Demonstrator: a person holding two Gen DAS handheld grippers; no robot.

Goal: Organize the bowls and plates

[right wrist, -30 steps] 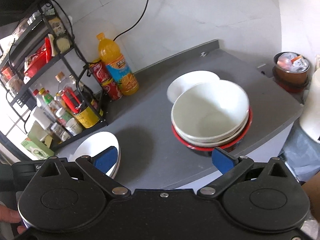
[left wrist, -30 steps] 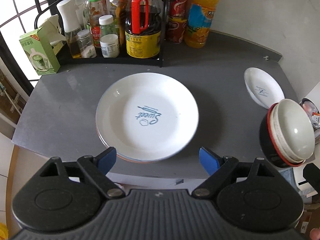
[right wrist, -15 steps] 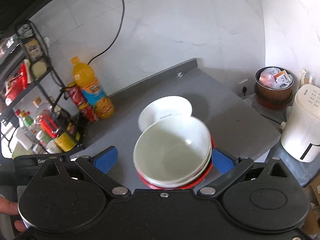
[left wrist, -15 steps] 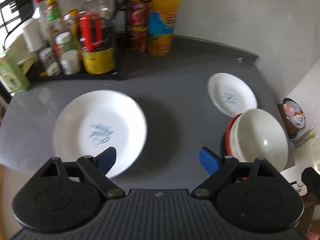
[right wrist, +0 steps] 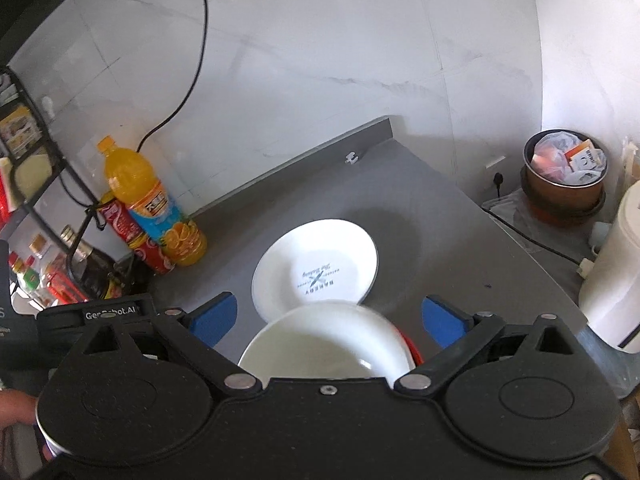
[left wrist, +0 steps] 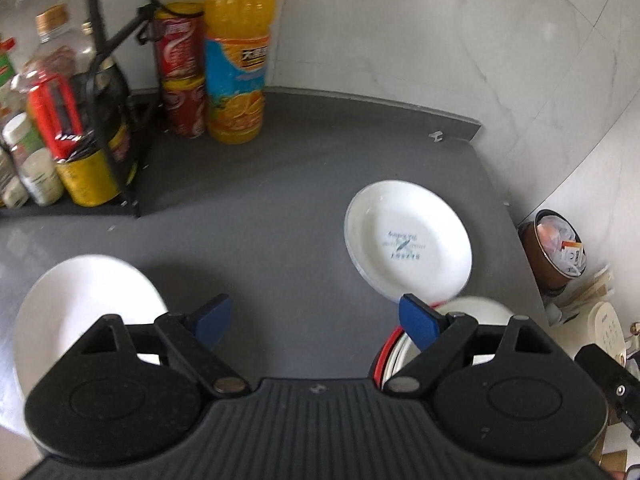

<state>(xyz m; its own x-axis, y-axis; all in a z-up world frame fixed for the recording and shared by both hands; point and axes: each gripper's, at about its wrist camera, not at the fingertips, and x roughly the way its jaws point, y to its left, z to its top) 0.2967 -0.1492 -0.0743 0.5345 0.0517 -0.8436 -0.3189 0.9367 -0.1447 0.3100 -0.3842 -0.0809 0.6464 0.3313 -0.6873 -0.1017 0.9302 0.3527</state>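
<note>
Grey surface (left wrist: 304, 208) in a kitchen corner, white marble-look wall behind. My left gripper (left wrist: 316, 320) has its jaws spread wide with nothing between them, only bare grey top. Just beyond its right jaw sits the small plate (left wrist: 408, 240), white with blue print, flat on the surface. Under that right jaw, the stack of bowls (left wrist: 476, 312), white on a red-rimmed one, mostly hidden by the rig. Left of the left jaw, the large plate (left wrist: 84, 304), blurred, so I can't tell if it is one plate or several stacked. Far ahead-left: orange juice bottle (left wrist: 238, 60), two red cans (left wrist: 180, 68) stacked beside it, black rack (left wrist: 100, 92) of condiment bottles.

My right gripper (right wrist: 330, 316) also has its jaws spread and empty; the stack of bowls (right wrist: 328, 340) lies between and below them, not touched as far as I see. Small plate (right wrist: 316, 268) just beyond, its near edge covered by the top bowl. Right of the jaws, off the surface: brown bin (right wrist: 564, 184), white appliance (right wrist: 616, 284).
</note>
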